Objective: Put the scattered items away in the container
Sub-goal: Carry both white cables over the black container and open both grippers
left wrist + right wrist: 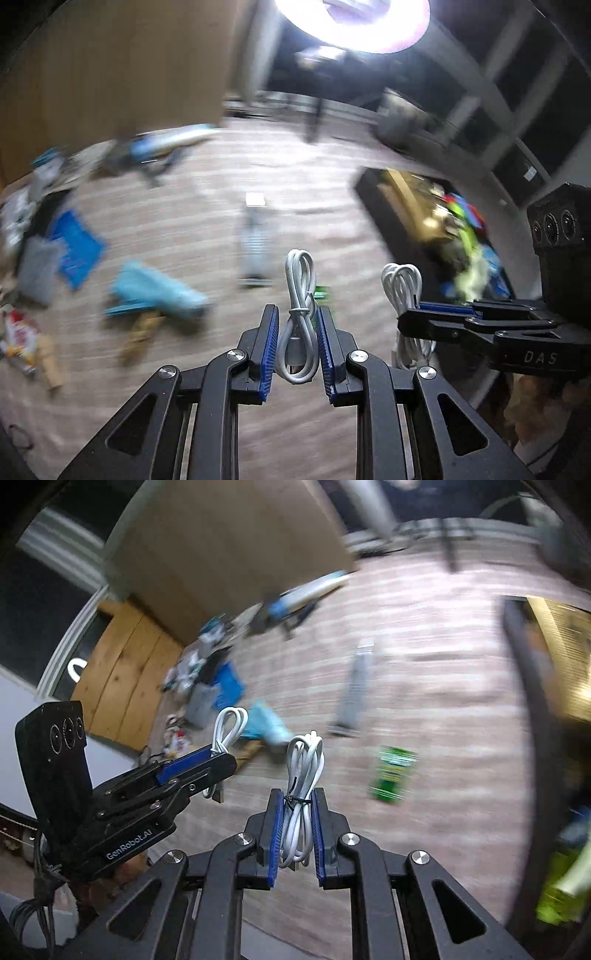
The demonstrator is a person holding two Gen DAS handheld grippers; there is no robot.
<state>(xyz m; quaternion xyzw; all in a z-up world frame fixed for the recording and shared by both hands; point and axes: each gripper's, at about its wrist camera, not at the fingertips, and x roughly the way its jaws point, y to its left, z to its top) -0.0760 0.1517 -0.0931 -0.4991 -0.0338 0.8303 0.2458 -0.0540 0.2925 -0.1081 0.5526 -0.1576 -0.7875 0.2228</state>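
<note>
Each hand-held gripper (297,314) (298,797) clamps a cable (298,317) (301,805) above scattered clutter (155,291).

Black linkage fingers (334,354) with blue ribbed pads (277,834), silver screws.

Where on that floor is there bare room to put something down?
Bare floor lies between the striped tube and the dark container, and in front of the left claw. The left edge by the blue sheet is crowded; the container looks full.

Right claw (297,823) gripping white cable bundle (301,775), green packet (393,775) on floor
</note>
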